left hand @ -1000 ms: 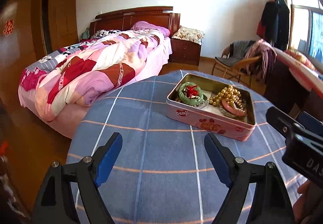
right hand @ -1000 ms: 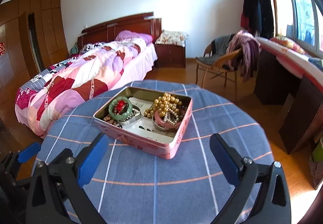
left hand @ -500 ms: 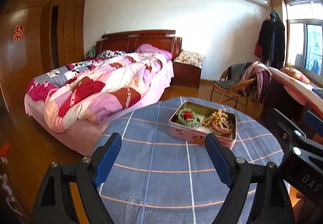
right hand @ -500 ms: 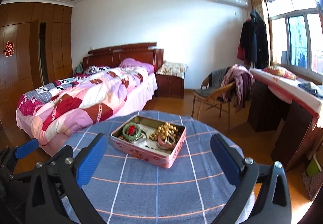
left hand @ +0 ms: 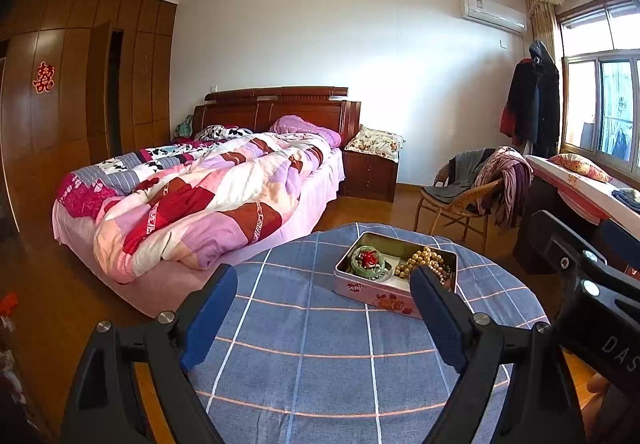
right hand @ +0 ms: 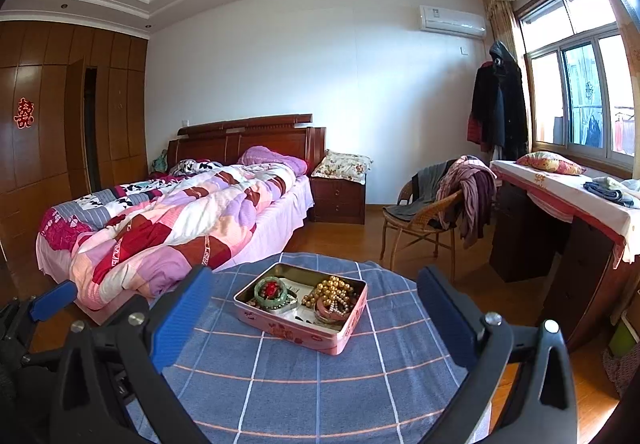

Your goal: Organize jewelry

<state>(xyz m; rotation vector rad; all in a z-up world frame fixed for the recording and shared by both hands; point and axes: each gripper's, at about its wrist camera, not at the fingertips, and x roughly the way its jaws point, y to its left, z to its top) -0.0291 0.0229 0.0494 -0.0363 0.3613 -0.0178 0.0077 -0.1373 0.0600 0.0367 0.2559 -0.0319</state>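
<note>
The pink tin (right hand: 301, 308) sits lidless on the round counter (right hand: 320, 384), toward the counter's far side, on the blue checked cloth. Inside it, at the end nearest the bed (right hand: 172, 220), lies a green bangle (right hand: 271, 291) with something red in its ring; at the other end a heap of gold beads (right hand: 333, 291) rests on a pink bangle (right hand: 329, 314). Small dark bits lie on the white lining between them, too small to name.

The right gripper (right hand: 316, 316) hangs back from the tin on the near side, its jaws spread wide and empty, the tin framed between the blue pads. The left gripper (left hand: 324, 320) is alongside, also held off from the tin, jaws wide and holding nothing; from its view the tin (left hand: 394, 278) sits ahead and to the right.

Nothing lies loose on the cloth that I can see, so the pieces look gathered in the tin already. I judge this either the close of the job or a pause before sorting what is in there. If more is to come, one gripper must come forward and down over the tin and narrow on a single piece. The beads look likely to snag the pink bangle beneath, so the green bangle is the easier first pick.
</note>
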